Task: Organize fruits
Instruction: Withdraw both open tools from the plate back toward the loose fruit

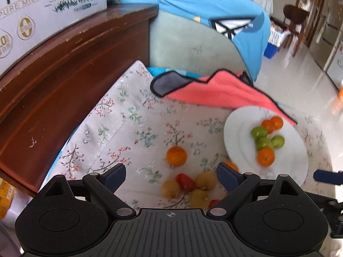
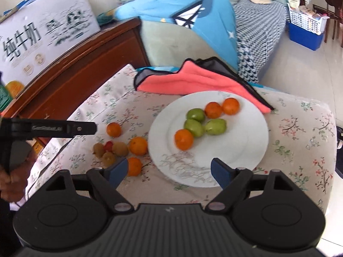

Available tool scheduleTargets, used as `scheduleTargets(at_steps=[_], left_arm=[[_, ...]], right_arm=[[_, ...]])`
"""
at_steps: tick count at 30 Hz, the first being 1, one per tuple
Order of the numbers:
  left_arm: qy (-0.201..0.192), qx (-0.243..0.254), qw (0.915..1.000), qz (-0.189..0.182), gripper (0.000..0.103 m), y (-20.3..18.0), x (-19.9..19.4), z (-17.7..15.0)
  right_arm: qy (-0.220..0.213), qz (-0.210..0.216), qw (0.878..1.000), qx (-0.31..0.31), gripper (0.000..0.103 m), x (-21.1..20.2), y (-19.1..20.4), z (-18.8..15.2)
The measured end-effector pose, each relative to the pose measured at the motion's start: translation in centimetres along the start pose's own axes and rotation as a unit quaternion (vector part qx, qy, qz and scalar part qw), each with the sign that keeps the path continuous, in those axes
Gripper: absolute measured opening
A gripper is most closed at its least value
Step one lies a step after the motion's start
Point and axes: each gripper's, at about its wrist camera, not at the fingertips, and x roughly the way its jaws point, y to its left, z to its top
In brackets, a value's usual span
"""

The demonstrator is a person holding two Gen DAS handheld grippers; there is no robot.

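A white plate (image 2: pixel 246 150) on a floral cloth holds three oranges and three green fruits (image 2: pixel 194 127); the plate also shows in the left wrist view (image 1: pixel 235 128). Left of the plate lie loose oranges (image 2: pixel 138 145), brownish-yellow fruits (image 2: pixel 120 148) and a small red fruit (image 2: pixel 108 145). My left gripper (image 1: pixel 171 176) is open and empty, hovering above the loose cluster (image 1: pixel 199 197) with one orange (image 1: pixel 176 156) just ahead. My right gripper (image 2: pixel 169 170) is open and empty over the plate's near edge. The left gripper's side (image 2: pixel 64 127) shows in the right wrist view.
A coral cloth with dark trim (image 2: pixel 193 80) lies at the table's far edge, touching the plate. A brown wooden cabinet (image 1: pixel 64 75) with a milk carton box (image 2: pixel 42 34) stands left. A sofa with a blue blanket (image 2: pixel 193 21) is behind.
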Motion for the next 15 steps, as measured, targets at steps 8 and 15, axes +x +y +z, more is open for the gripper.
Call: scheduleTargets(at_steps=[8, 15], left_arm=[[0.018, -0.005, 0.9998, 0.010, 0.093, 2.0, 0.9, -0.9], [0.028, -0.024, 0.9992, -0.014, 0.093, 3.2, 1.8, -1.2]], right_arm=[[0.031, -0.001, 0.999, -0.018, 0.084, 1.6, 1.5, -0.5], [0.047, -0.004, 0.999, -0.026, 0.084, 3.3, 2.4, -1.1]])
